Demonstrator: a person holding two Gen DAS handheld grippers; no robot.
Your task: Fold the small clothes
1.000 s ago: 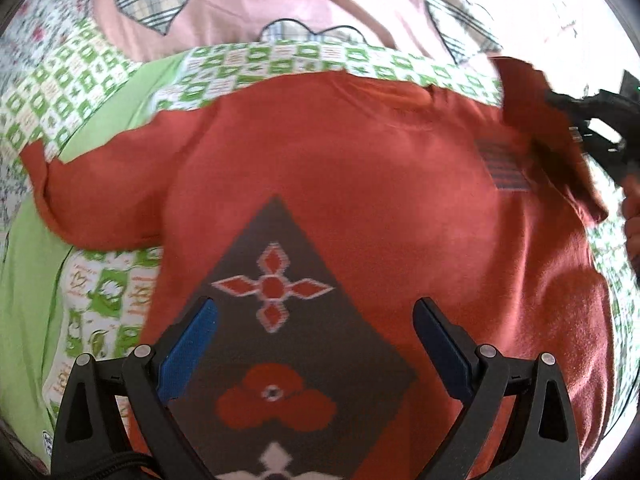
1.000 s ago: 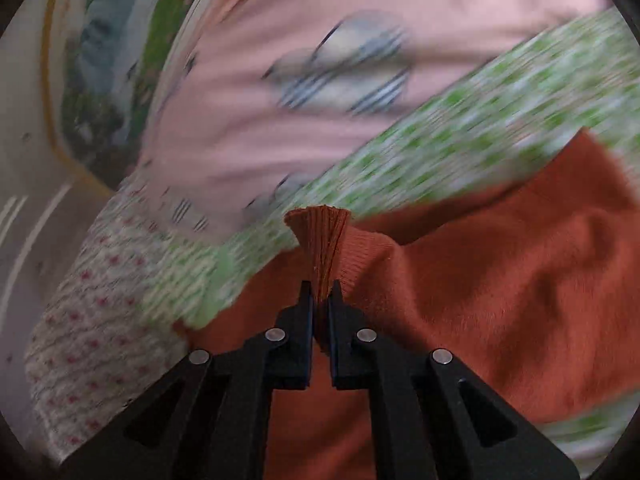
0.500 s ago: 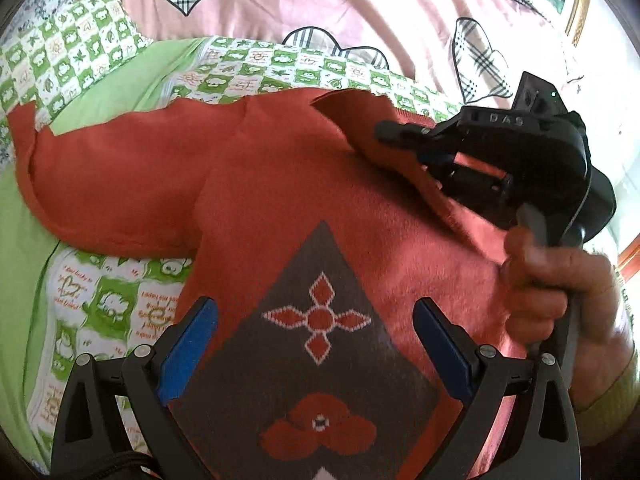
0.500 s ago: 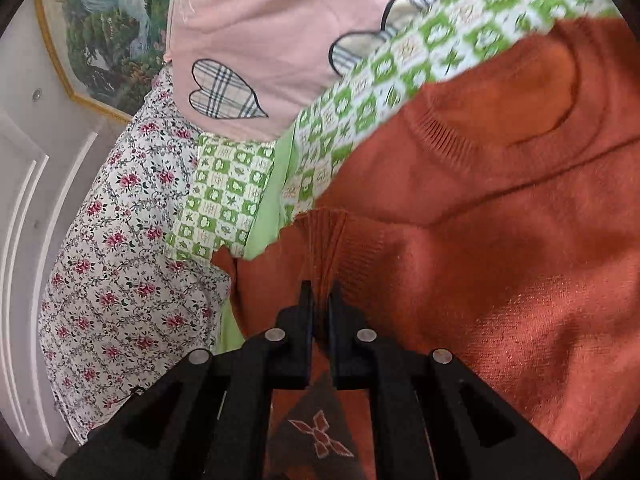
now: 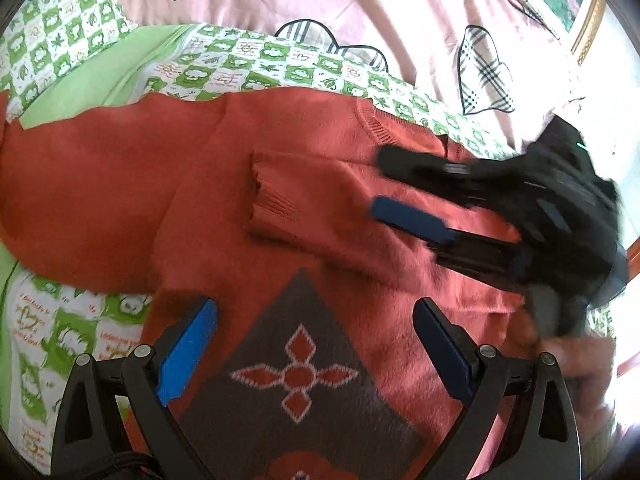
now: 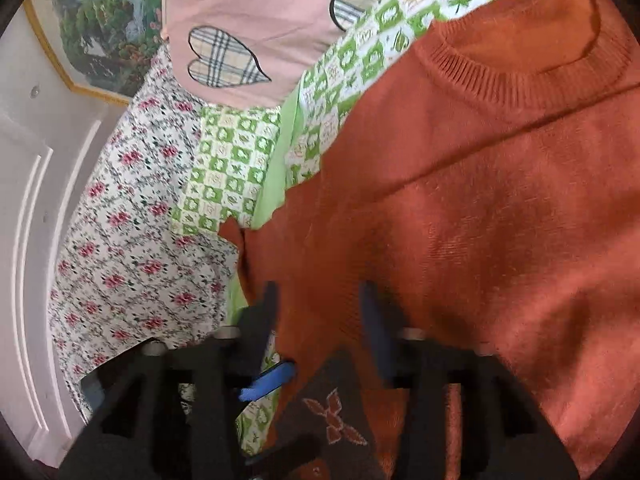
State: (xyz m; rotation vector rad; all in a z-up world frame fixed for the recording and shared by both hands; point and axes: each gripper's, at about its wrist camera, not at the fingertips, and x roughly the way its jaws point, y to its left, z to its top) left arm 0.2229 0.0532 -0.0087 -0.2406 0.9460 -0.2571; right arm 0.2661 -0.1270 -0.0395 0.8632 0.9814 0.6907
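A rust-orange knit sweater with a dark diamond panel lies flat on the bed. Its right sleeve is folded across the chest, the cuff lying free. Its left sleeve stretches out to the left. My left gripper is open and empty, low over the diamond panel. My right gripper is open above the folded sleeve, holding nothing. In the right wrist view the right gripper is blurred, open over the sweater body, with the collar ahead.
A green checked bed cover lies under the sweater. A pink quilt with plaid hearts is bunched behind it. A floral sheet and a white door are at the left. A framed picture hangs on the wall.
My right gripper carried the sleeve cuff across the chest, then opened and let it go. The sleeve now lies folded on the sweater. My left gripper stayed open.
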